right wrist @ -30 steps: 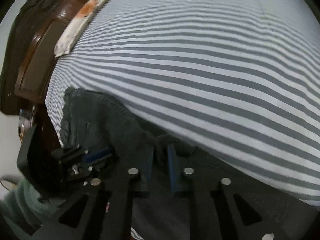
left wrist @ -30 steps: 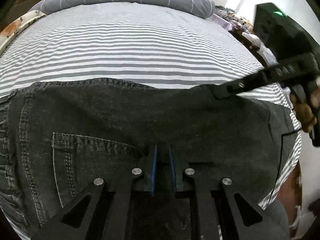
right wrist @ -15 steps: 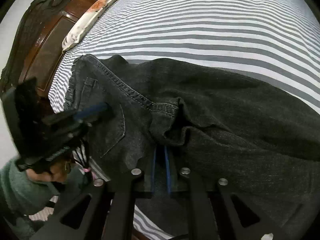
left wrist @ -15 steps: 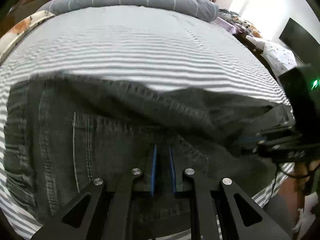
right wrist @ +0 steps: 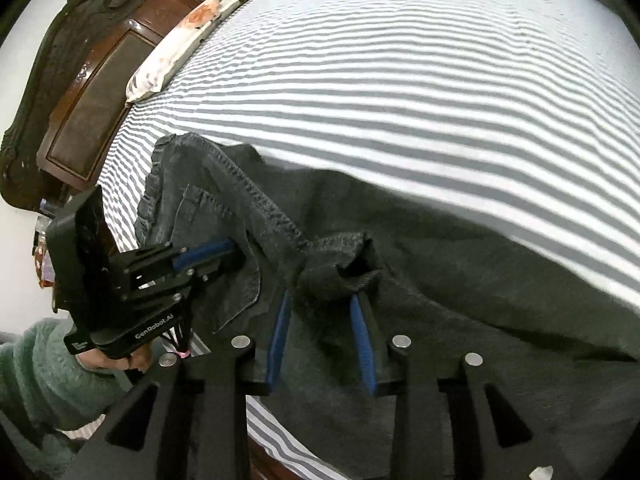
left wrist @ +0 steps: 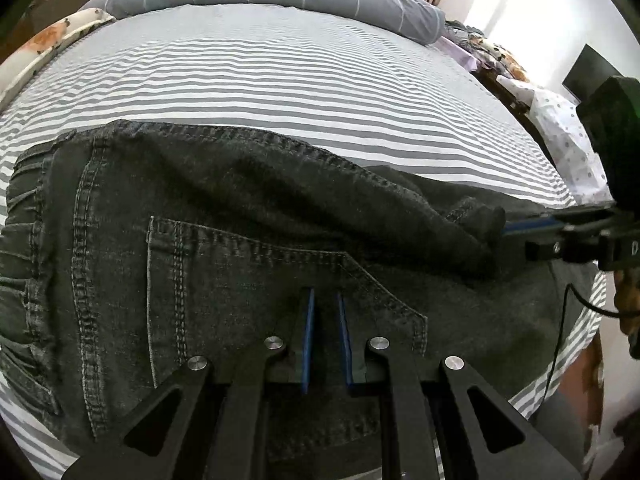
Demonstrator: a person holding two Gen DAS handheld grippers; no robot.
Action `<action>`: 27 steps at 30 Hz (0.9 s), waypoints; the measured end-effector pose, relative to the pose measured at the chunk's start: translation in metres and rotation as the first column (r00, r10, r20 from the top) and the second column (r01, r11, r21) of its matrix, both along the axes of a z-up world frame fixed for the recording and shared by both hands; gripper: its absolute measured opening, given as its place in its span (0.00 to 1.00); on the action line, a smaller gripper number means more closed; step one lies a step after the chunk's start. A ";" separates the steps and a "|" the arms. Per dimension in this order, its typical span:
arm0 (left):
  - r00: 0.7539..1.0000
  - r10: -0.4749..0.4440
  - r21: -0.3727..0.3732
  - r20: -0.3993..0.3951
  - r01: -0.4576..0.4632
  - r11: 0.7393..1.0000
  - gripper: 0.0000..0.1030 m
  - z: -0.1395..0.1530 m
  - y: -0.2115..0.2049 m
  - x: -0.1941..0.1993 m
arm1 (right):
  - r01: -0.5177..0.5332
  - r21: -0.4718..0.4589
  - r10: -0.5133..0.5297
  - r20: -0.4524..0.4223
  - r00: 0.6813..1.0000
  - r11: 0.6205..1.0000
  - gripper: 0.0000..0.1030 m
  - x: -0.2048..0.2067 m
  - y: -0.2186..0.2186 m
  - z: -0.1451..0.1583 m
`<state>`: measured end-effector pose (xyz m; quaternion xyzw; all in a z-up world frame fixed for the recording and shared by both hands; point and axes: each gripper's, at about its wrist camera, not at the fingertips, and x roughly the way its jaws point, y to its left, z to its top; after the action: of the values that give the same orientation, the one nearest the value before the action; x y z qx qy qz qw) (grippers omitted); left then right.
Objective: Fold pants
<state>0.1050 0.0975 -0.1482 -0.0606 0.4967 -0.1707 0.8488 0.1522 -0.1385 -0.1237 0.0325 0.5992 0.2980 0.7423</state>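
On the striped bed (left wrist: 320, 80), close to the near edge, the dark denim pants (left wrist: 240, 240) are lying doubled over, back pocket (left wrist: 248, 280) up and the waistband off to the left in my left camera. My right tongs (right wrist: 322, 312) are opening right now, with a bunched bit of hem (right wrist: 340, 268) sitting just ahead of the blue pads, so I read this as the let-go after laying the leg over. The pads don't look like they're pressing on it anymore. My left tongs (left wrist: 325, 332) are narrow and look to be pinching the fabric at the pocket edge, though I can't see the actual contact very well. To do this bit well, I'd let the right side open fully before backing away, so the pads don't drag that hem and undo the fold. I'd keep the left pinch quiet while that happens, since it anchors the waist end. That lump by the seam looks like it needs flattening, otherwise the next fold will come out lopsided. Also the pants sit near the bed's edge, so I'd pull gently, not yank.
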 end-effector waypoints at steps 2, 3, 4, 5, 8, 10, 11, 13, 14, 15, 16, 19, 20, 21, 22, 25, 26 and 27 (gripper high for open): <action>1.000 -0.001 -0.001 0.000 0.001 1.000 0.14 0.000 -0.002 0.002 | 0.008 -0.001 -0.008 0.007 1.000 1.000 0.32 0.005 -0.003 0.005; 1.000 0.000 -0.002 -0.001 0.000 1.000 0.14 0.000 -0.001 0.002 | 0.019 -0.004 -0.019 0.015 1.000 1.000 0.32 0.009 -0.005 0.007; 1.000 0.000 -0.002 -0.001 0.000 1.000 0.14 -0.001 -0.001 0.002 | 0.030 -0.003 -0.030 0.020 0.999 1.000 0.33 0.013 -0.007 0.008; 1.000 0.000 -0.001 0.000 0.000 1.000 0.14 -0.001 -0.001 0.002 | 0.046 0.014 -0.046 0.011 0.999 0.999 0.34 0.020 -0.009 0.008; 1.000 -0.001 -0.006 0.001 0.001 1.000 0.14 -0.001 0.002 0.002 | 0.068 0.066 -0.062 -0.091 0.994 0.996 0.34 0.033 -0.011 -0.005; 1.000 0.000 -0.008 0.000 0.000 1.000 0.14 -0.001 0.003 0.001 | 0.074 0.071 -0.064 -0.133 0.989 0.995 0.34 0.035 -0.009 -0.015; 1.000 0.000 -0.009 0.001 0.000 1.000 0.14 -0.002 0.003 0.001 | 0.081 0.072 -0.069 -0.156 0.985 0.994 0.32 0.036 -0.008 -0.020; 1.000 -0.003 -0.008 0.003 0.003 1.000 0.14 -0.002 0.004 0.001 | 0.102 0.094 -0.083 -0.185 0.979 0.990 0.30 0.037 -0.009 -0.027; 1.000 -0.003 -0.008 0.004 0.003 1.000 0.14 -0.002 0.003 0.000 | 0.112 0.104 -0.090 -0.198 0.976 0.988 0.29 0.036 -0.011 -0.029; 1.000 -0.004 -0.008 0.005 0.004 1.000 0.14 -0.002 0.003 0.000 | 0.118 0.114 -0.093 -0.207 0.974 0.986 0.28 0.035 -0.012 -0.030; 1.000 -0.006 -0.008 0.006 0.006 1.000 0.14 -0.002 0.003 0.000 | 0.121 0.124 -0.093 -0.214 0.972 0.985 0.27 0.034 -0.013 -0.031; 1.000 -0.005 -0.006 0.009 0.005 1.000 0.14 -0.002 0.003 -0.001 | 0.150 0.152 -0.112 -0.235 0.966 0.977 0.21 0.035 -0.018 -0.034; 1.000 -0.005 -0.004 0.011 0.006 1.000 0.14 -0.001 0.003 -0.001 | 0.170 0.164 -0.127 -0.247 0.961 0.972 0.16 0.036 -0.021 -0.035; 1.000 -0.006 -0.002 0.012 0.006 1.000 0.14 -0.001 0.002 -0.001 | 0.183 0.169 -0.138 -0.245 0.960 0.968 0.13 0.037 -0.023 -0.034; 1.000 -0.005 -0.001 0.013 0.005 1.000 0.14 0.000 0.002 -0.001 | 0.189 0.174 -0.145 -0.237 0.961 0.966 0.11 0.038 -0.024 -0.032; 1.000 -0.003 -0.001 0.012 0.003 1.000 0.14 0.001 0.001 -0.001 | 0.189 0.189 -0.155 -0.181 0.971 0.964 0.07 0.038 -0.024 -0.018; 1.000 0.000 0.000 0.012 0.000 1.000 0.14 0.002 0.001 -0.001 | 0.192 0.189 -0.162 -0.164 0.973 0.963 0.07 0.039 -0.023 -0.013; 1.000 0.007 -0.002 0.012 -0.007 1.000 0.14 0.003 0.001 -0.002 | 0.195 0.192 -0.173 -0.129 0.977 0.962 0.06 0.041 -0.023 -0.005</action>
<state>0.1031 0.0982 -0.1448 -0.0621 0.4913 -0.1687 0.8522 0.1937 -0.1615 -0.1284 0.1805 0.6002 0.2852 0.7252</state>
